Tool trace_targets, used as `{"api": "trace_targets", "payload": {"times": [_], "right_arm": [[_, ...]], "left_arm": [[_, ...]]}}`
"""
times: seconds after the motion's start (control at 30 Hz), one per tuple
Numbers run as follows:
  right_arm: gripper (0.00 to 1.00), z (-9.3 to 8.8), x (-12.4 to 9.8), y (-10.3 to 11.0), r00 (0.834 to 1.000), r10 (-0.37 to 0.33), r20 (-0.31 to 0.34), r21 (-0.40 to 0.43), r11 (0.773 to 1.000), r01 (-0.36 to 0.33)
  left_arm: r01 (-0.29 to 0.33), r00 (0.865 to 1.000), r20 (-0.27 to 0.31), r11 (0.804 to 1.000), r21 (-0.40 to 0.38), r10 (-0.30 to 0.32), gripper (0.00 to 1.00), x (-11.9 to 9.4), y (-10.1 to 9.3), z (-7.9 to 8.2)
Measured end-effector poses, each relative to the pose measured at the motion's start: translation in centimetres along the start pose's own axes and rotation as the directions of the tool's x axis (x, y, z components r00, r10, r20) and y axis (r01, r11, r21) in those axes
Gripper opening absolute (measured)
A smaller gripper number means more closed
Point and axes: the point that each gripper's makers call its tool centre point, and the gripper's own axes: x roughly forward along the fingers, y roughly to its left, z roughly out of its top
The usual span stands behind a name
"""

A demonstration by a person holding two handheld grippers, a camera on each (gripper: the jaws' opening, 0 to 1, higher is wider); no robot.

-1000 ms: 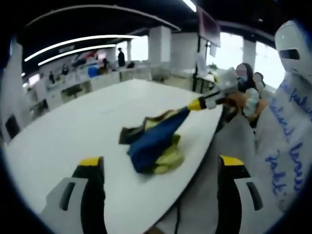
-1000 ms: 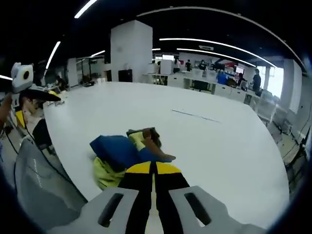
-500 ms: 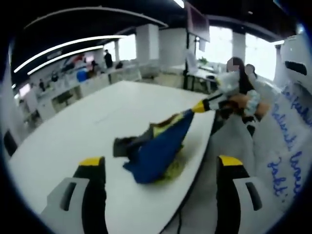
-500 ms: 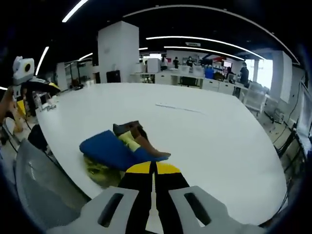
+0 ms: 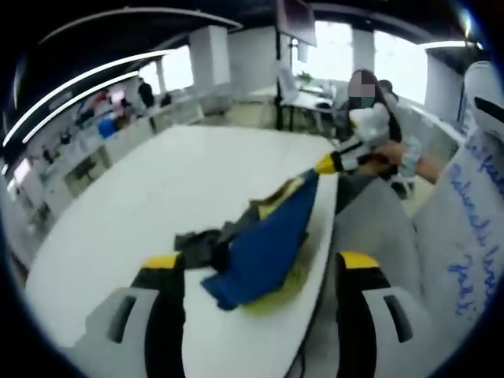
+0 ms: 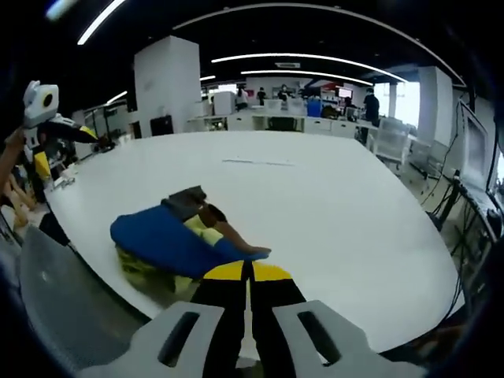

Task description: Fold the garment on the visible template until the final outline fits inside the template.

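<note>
Blue-and-yellow cloth, the garment (image 6: 175, 242), lies bunched on the white table (image 6: 331, 205), folding barely begun; right gripper (image 6: 248, 272) pinches its near edge, left gripper (image 5: 260, 264) gapes empty.

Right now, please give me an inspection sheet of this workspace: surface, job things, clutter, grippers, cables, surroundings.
Surface: large white table, with a thin dark line on its far part.
Job's things: blue and yellow garment, bunched near the table edge, one end lifted. No clear template outline seen.
Clutter: nothing seen.
Grippers: right gripper shut on the garment's blue edge; left gripper open, holding nothing.
Cables: a thin dark cable hangs at the table edge.
Surroundings: open office with desks, ceiling light strips, people far off, grey chair back.
</note>
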Motion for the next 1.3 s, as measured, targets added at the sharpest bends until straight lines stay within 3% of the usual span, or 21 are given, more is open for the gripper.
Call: {"api": "trace_targets", "payload": {"times": [0.1, 0.2, 0.43, 0.5, 0.6, 0.7, 0.9, 1.1, 1.23, 1.3], "right_arm": [[0.01, -1.1, -0.2, -0.1, 1.000, 0.005, -0.006, 0.036, 0.999, -0.005], [0.01, -1.7, -0.6, -0.2, 1.000, 0.005, -0.009, 0.057, 0.998, -0.004], [0.01, -3.1, -1.2, -1.3, 1.000, -0.004, -0.017, 0.090, 0.996, 0.006], [0.01, -3.2, -1.3, -1.5, 1.000, -0.006, -0.013, 0.101, 0.995, 0.007], [0.01, -3.5, -1.2, -1.3, 1.000, 0.001, -0.017, 0.100, 0.995, 0.001], [0.01, -3.7, -1.2, -1.2, 1.000, 0.009, -0.015, 0.105, 0.994, -0.008], [0.01, -4.0, -1.3, -1.2, 1.000, 0.031, 0.003, 0.152, 0.988, -0.031], [0.01, -4.0, -1.6, -1.4, 0.999, 0.042, 0.023, 0.176, 0.983, -0.046], [0.01, -4.1, -1.7, -1.4, 0.998, 0.051, 0.029, 0.177, 0.983, -0.055], [0.01, -4.3, -1.8, -1.4, 0.998, 0.056, 0.027, 0.171, 0.983, -0.060]], "left_arm": [[0.081, 0.996, -0.037, 0.997, 0.016, -0.080, 0.71, 1.5, -0.6, 0.2], [0.103, 0.992, -0.076, 0.994, 0.045, -0.099, 0.65, 3.4, -0.2, 0.5], [0.160, 0.984, -0.094, 0.985, 0.057, -0.154, 0.59, 7.2, 0.2, 2.0], [0.231, 0.966, -0.130, 0.972, 0.042, -0.224, 0.56, 8.2, -1.1, 1.9], [0.234, 0.965, -0.137, 0.971, 0.057, -0.225, 0.48, 10.1, -0.7, 2.5], [0.246, 0.954, -0.192, 0.966, 0.074, -0.229, 0.40, 12.0, -0.5, 2.3], [0.237, 0.940, -0.270, 0.968, 0.079, -0.208, 0.35, 15.7, 0.8, 1.6], [0.299, 0.899, -0.358, 0.951, 0.077, -0.254, 0.31, 18.2, -0.1, 0.5], [0.315, 0.878, -0.403, 0.946, 0.079, -0.258, 0.32, 19.6, -0.4, -0.1], [0.317, 0.874, -0.413, 0.945, 0.085, -0.256, 0.34, 19.9, -0.4, -0.1]]}}
